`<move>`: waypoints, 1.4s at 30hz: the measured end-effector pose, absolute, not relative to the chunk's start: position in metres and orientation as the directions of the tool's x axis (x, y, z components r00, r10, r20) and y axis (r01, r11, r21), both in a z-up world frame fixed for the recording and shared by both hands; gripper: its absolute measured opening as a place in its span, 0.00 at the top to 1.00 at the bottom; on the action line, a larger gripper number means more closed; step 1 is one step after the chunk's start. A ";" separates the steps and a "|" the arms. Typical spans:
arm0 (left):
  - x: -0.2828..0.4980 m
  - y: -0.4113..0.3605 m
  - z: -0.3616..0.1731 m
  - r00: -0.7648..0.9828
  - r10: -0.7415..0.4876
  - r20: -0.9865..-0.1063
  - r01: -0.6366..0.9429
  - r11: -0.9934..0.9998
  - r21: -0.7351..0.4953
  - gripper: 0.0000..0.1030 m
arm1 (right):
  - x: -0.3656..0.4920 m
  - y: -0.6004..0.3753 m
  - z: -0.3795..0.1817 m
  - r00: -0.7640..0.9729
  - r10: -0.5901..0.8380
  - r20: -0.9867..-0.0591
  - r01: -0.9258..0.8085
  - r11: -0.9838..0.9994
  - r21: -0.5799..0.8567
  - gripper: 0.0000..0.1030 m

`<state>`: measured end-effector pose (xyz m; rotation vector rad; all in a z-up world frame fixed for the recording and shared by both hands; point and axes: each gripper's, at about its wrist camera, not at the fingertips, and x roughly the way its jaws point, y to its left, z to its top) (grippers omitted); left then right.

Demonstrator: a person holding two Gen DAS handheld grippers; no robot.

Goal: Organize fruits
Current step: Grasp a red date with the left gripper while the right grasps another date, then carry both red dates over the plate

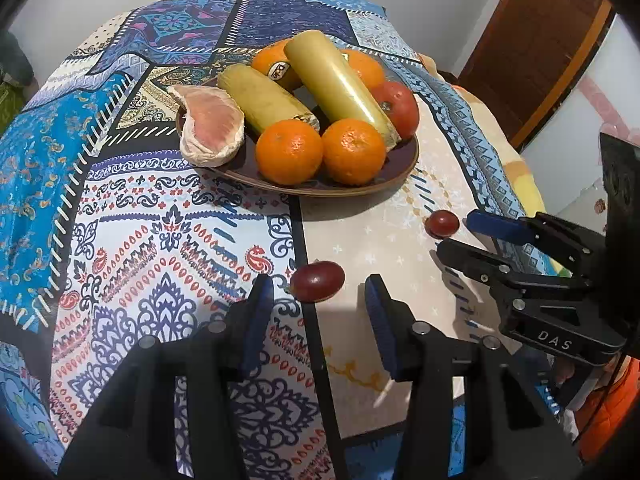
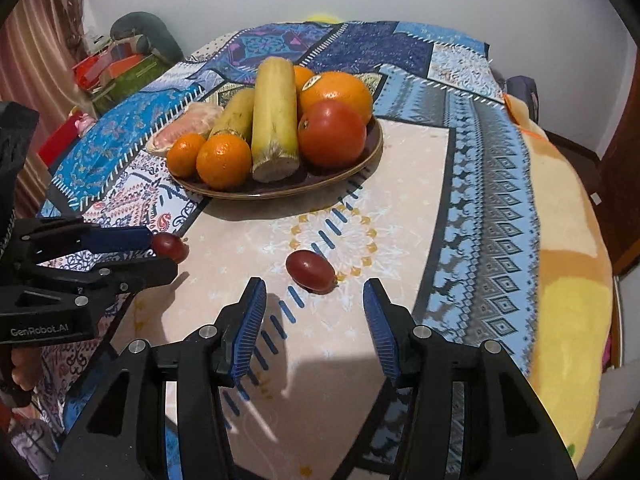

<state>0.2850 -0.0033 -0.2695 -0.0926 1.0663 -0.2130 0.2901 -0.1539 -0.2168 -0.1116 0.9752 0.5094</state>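
Red grapes lie loose at six o'clock from the plate (image 2: 362, 162), so my left gripper (image 1: 318, 304) and right gripper (image 2: 314, 306) gape wide, one grape (image 1: 317, 275) facing each, ready to grab.

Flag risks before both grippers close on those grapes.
1. Both grapes are oval and lie loose on the cloth; the left gripper and right gripper are open around theirs, grape and grape, so an off-centre pinch may roll or burst one.
2. The plate is already heaped with fruit; a grape dropped there could roll off.
3. The grippers sit close together and could collide.
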 end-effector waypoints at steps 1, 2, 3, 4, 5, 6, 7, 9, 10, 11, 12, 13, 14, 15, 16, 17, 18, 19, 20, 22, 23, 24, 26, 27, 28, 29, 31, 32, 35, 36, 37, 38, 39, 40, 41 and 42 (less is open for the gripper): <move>0.286 -0.003 -0.270 0.468 -0.221 -0.856 0.129 0.975 -0.181 0.55 | 0.291 -0.154 -0.218 0.452 0.370 -0.812 -0.457 0.878 0.146 0.55; 0.286 -0.003 -0.271 0.471 -0.224 -0.853 0.129 0.974 -0.184 0.55 | 0.292 -0.155 -0.218 0.453 0.376 -0.809 -0.452 0.879 0.155 0.56; 0.286 -0.003 -0.271 0.474 -0.225 -0.851 0.130 0.974 -0.185 0.55 | 0.294 -0.156 -0.219 0.451 0.381 -0.807 -0.449 0.878 0.164 0.60; 0.287 -0.003 -0.271 0.477 -0.227 -0.849 0.132 0.974 -0.186 0.56 | 0.295 -0.155 -0.219 0.448 0.385 -0.807 -0.449 0.877 0.169 0.62; 0.287 -0.004 -0.272 0.479 -0.229 -0.847 0.134 0.973 -0.187 0.59 | 0.295 -0.155 -0.220 0.446 0.389 -0.806 -0.449 0.876 0.175 0.66; 0.287 -0.004 -0.272 0.480 -0.233 -0.846 0.138 0.972 -0.189 0.60 | 0.296 -0.154 -0.221 0.443 0.391 -0.806 -0.450 0.875 0.177 0.69; 0.287 -0.005 -0.273 0.480 -0.233 -0.846 0.140 0.972 -0.189 0.62 | 0.296 -0.153 -0.221 0.442 0.392 -0.807 -0.452 0.874 0.177 0.70; 0.288 -0.005 -0.273 0.485 -0.230 -0.844 0.139 0.973 -0.185 0.66 | 0.296 -0.151 -0.222 0.442 0.391 -0.807 -0.457 0.873 0.172 0.75; 0.288 -0.004 -0.273 0.487 -0.227 -0.843 0.135 0.974 -0.184 0.71 | 0.295 -0.151 -0.222 0.443 0.390 -0.807 -0.459 0.872 0.169 0.75; 0.289 -0.003 -0.273 0.488 -0.228 -0.843 0.131 0.974 -0.187 0.73 | 0.295 -0.151 -0.222 0.443 0.390 -0.807 -0.462 0.871 0.167 0.75; 0.289 -0.002 -0.273 0.486 -0.236 -0.841 0.129 0.972 -0.198 0.73 | 0.296 -0.152 -0.222 0.443 0.391 -0.807 -0.462 0.871 0.169 0.76; 0.290 -0.001 -0.273 0.486 -0.242 -0.840 0.123 0.970 -0.209 0.73 | 0.296 -0.152 -0.221 0.442 0.393 -0.806 -0.461 0.871 0.172 0.76; 0.290 0.001 -0.273 0.485 -0.247 -0.839 0.116 0.969 -0.218 0.73 | 0.295 -0.153 -0.221 0.444 0.394 -0.805 -0.461 0.871 0.172 0.76; 0.290 0.001 -0.273 0.485 -0.247 -0.839 0.113 0.969 -0.221 0.73 | 0.295 -0.153 -0.220 0.446 0.393 -0.805 -0.461 0.871 0.170 0.76; 0.289 0.002 -0.272 0.485 -0.245 -0.839 0.110 0.969 -0.220 0.73 | 0.296 -0.152 -0.220 0.447 0.392 -0.804 -0.460 0.871 0.169 0.76; 0.288 0.002 -0.271 0.487 -0.240 -0.840 0.108 0.971 -0.215 0.73 | 0.295 -0.151 -0.218 0.448 0.392 -0.803 -0.461 0.871 0.168 0.76; 0.287 0.002 -0.269 0.490 -0.238 -0.839 0.107 0.971 -0.213 0.73 | 0.294 -0.151 -0.216 0.452 0.392 -0.801 -0.463 0.871 0.164 0.76; 0.285 0.003 -0.267 0.495 -0.235 -0.837 0.107 0.972 -0.210 0.73 | 0.293 -0.150 -0.214 0.457 0.391 -0.799 -0.465 0.871 0.160 0.76; 0.284 0.004 -0.263 0.502 -0.234 -0.833 0.107 0.972 -0.209 0.73 | 0.291 -0.149 -0.210 0.465 0.389 -0.795 -0.470 0.870 0.151 0.76; 0.281 0.004 -0.255 0.517 -0.231 -0.824 0.108 0.973 -0.205 0.73 | 0.289 -0.147 -0.204 0.476 0.388 -0.789 -0.477 0.868 0.139 0.76; 0.280 0.006 -0.250 0.529 -0.226 -0.818 0.107 0.974 -0.199 0.73 | 0.288 -0.146 -0.201 0.483 0.389 -0.785 -0.481 0.866 0.134 0.76; 0.278 0.007 -0.244 0.542 -0.219 -0.811 0.107 0.976 -0.192 0.74 | 0.287 -0.145 -0.197 0.489 0.391 -0.780 -0.485 0.865 0.129 0.76; 0.276 0.009 -0.234 0.562 -0.210 -0.800 0.106 0.978 -0.182 0.73 | 0.286 -0.143 -0.190 0.497 0.397 -0.771 -0.494 0.861 0.124 0.76; 0.274 0.010 -0.230 0.572 -0.205 -0.794 0.105 0.979 -0.177 0.73 | 0.286 -0.141 -0.187 0.503 0.399 -0.767 -0.497 0.859 0.121 0.76; 0.273 0.013 -0.224 0.587 -0.198 -0.785 0.100 0.980 -0.173 0.73 | 0.286 -0.140 -0.183 0.508 0.401 -0.762 -0.499 0.859 0.119 0.76; 0.271 0.014 -0.220 0.596 -0.196 -0.779 0.097 0.980 -0.172 0.73 | 0.286 -0.139 -0.180 0.514 0.406 -0.756 -0.501 0.857 0.120 0.76; 0.269 0.018 -0.213 0.613 -0.194 -0.766 0.090 0.980 -0.177 0.73 | 0.286 -0.136 -0.173 0.524 0.416 -0.743 -0.505 0.854 0.123 0.76; 0.268 0.020 -0.208 0.624 -0.189 -0.758 0.085 0.981 -0.175 0.73 | 0.286 -0.134 -0.169 0.530 0.421 -0.736 -0.507 0.853 0.123 0.76; 0.270 0.024 -0.196 0.653 -0.168 -0.738 0.077 0.985 -0.156 0.73 | 0.286 -0.129 -0.157 0.548 0.435 -0.714 -0.515 0.849 0.121 0.76; 0.271 0.026 -0.192 0.664 -0.163 -0.730 0.075 0.986 -0.152 0.73 | 0.287 -0.127 -0.154 0.554 0.440 -0.707 -0.517 0.847 0.122 0.76; 0.271 0.027 -0.190 0.670 -0.161 -0.725 0.074 0.986 -0.150 0.73 | 0.288 -0.126 -0.150 0.560 0.446 -0.698 -0.519 0.846 0.123 0.76; 0.273 0.028 -0.186 0.679 -0.160 -0.717 0.073 0.986 -0.150 0.73 | 0.290 -0.123 -0.145 0.567 0.454 -0.687 -0.520 0.844 0.128 0.76; 0.276 0.030 -0.183 0.686 -0.158 -0.710 0.071 0.986 -0.151 0.73 | 0.290 -0.122 -0.143 0.571 0.460 -0.680 -0.522 0.843 0.132 0.76; 0.279 0.031 -0.181 0.691 -0.157 -0.705 0.070 0.986 -0.152 0.73 | 0.292 -0.120 -0.140 0.574 0.467 -0.673 -0.523 0.841 0.138 0.76; 0.282 0.033 -0.180 0.695 -0.157 -0.702 0.068 0.986 -0.152 0.73 | 0.294 -0.117 -0.137 0.578 0.473 -0.665 -0.525 0.839 0.141 0.76; 0.285 0.034 -0.180 0.698 -0.155 -0.700 0.066 0.986 -0.152 0.73 | 0.297 -0.115 -0.136 0.580 0.479 -0.659 -0.527 0.838 0.144 0.76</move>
